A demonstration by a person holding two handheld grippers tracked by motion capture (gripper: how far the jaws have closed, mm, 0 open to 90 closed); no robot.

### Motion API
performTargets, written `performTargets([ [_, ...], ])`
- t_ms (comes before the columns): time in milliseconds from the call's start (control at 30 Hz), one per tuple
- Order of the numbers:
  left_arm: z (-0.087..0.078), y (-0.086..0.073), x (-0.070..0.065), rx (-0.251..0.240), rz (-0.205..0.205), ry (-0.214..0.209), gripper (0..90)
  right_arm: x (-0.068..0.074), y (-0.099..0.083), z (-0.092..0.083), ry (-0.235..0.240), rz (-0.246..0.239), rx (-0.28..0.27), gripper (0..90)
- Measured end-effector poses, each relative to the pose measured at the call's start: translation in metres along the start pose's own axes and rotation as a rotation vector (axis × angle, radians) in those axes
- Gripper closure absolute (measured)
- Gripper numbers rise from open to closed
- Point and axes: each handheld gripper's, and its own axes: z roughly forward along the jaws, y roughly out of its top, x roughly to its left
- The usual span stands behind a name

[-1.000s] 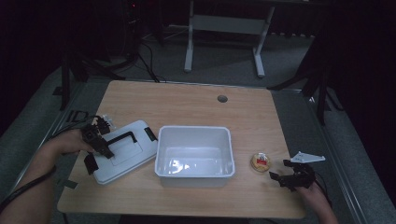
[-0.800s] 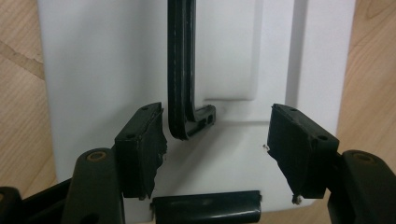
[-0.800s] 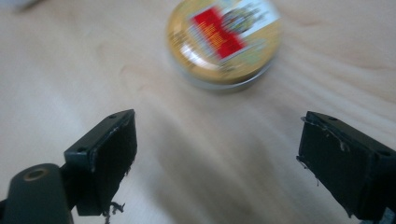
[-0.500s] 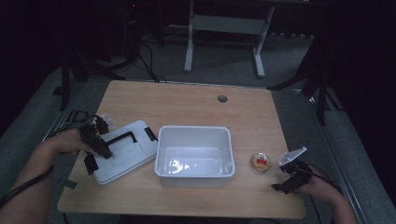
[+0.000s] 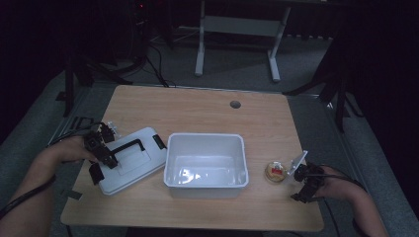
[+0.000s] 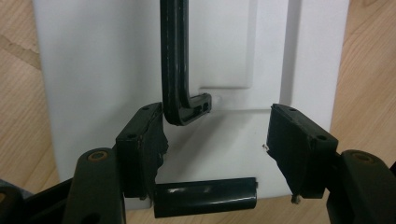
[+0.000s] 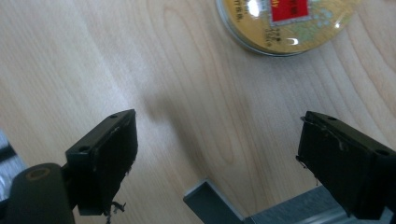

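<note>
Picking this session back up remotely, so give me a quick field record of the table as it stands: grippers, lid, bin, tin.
left gripper: open, jaws either side of the lid's black handle end
lid: flat on table, left of bin
bin: white, looks empty
round tin: on table right of bin, ahead of right gripper
right gripper: open, nothing between jaws

Right gripper [image 5: 300, 190] pulls back from beside the round gold tin [image 5: 275, 171] toward the table's [image 5: 207, 106] right front edge, lifting slightly; its grey plate now tilts toward the tin.
</note>
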Motion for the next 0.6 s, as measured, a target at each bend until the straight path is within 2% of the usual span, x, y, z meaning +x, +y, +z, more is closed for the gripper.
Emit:
performTargets([
  [133, 0.000, 0.000, 0.000, 0.004, 0.001, 0.003, 36.4, 0.003, 0.008, -0.001, -0.028, -0.064, 0.029, 11.5],
  [267, 0.002, 0.000, -0.001, 0.015, 0.004, 0.003, 36.4, 0.005, 0.014, -0.003, -0.030, -0.117, 0.036, 12.0],
  [333, 0.002, 0.000, -0.001, 0.016, 0.001, -0.001, 36.4, 0.004, 0.017, -0.004, -0.018, -0.133, 0.039, 12.7],
  [467, 0.002, 0.000, 0.000, 0.010, 0.002, -0.008, 36.4, 0.003, 0.024, -0.007, -0.039, -0.167, 0.031, 12.9],
  [600, 0.001, 0.001, -0.001, 0.002, 0.002, -0.013, 36.4, 0.000, 0.032, -0.012, -0.039, -0.173, 0.008, 13.4],
])
